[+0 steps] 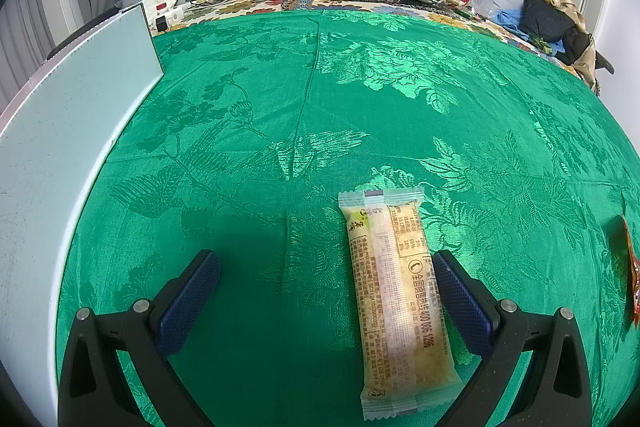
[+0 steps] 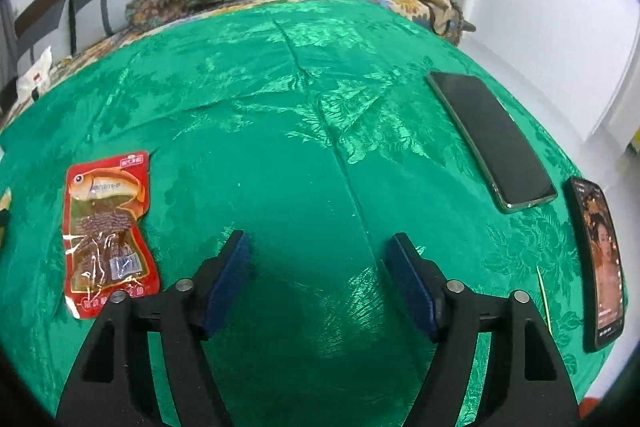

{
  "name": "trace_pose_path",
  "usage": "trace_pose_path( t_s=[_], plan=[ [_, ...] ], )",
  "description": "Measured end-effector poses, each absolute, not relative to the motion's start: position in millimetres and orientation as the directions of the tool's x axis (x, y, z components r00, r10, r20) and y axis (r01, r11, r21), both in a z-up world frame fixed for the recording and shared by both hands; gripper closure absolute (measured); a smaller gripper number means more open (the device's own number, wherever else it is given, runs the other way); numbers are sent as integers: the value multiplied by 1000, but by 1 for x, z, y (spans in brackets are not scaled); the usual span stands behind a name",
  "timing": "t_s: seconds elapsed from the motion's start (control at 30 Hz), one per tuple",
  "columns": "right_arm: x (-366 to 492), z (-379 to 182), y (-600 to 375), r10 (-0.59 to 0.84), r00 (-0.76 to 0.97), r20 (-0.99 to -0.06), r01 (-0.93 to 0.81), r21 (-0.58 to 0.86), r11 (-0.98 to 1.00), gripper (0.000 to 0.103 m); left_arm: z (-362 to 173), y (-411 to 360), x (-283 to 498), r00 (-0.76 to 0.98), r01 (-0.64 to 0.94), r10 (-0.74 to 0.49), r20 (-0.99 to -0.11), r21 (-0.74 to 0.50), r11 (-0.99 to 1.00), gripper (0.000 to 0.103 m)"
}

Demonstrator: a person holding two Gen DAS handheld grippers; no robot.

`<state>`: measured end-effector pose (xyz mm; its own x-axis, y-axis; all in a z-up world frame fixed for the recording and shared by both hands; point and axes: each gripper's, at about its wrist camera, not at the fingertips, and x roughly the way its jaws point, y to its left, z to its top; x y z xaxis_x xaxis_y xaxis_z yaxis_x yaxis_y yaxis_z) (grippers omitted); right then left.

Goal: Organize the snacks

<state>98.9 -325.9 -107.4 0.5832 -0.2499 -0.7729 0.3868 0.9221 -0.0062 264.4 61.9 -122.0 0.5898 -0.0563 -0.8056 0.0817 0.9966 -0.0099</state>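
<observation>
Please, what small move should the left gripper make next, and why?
Probably shift the left gripper slightly right, then close: its jaws are open, and the long pale yellow snack bar packet on the green patterned cloth lies close against one finger, off-centre.

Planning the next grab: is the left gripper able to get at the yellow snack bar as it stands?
Probably yes: the left gripper is open, and the yellow snack bar lies flat on the green cloth between its fingers, beside the right-hand one, with nothing over it.

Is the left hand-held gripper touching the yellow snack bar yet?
Cannot tell. In the left wrist view the snack bar lies between the open left hand-held gripper fingers, against the right pad, no clear gap.
</observation>
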Motion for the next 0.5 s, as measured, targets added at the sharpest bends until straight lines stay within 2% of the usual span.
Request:
trace_pose_path(
  t_s=[0.5],
  plan=[
    [101, -111, -329, -248, 578, -777, 394, 0, 919, 19, -122, 62, 265, 590, 82, -57, -806, -11, 997, 0]
  ],
)
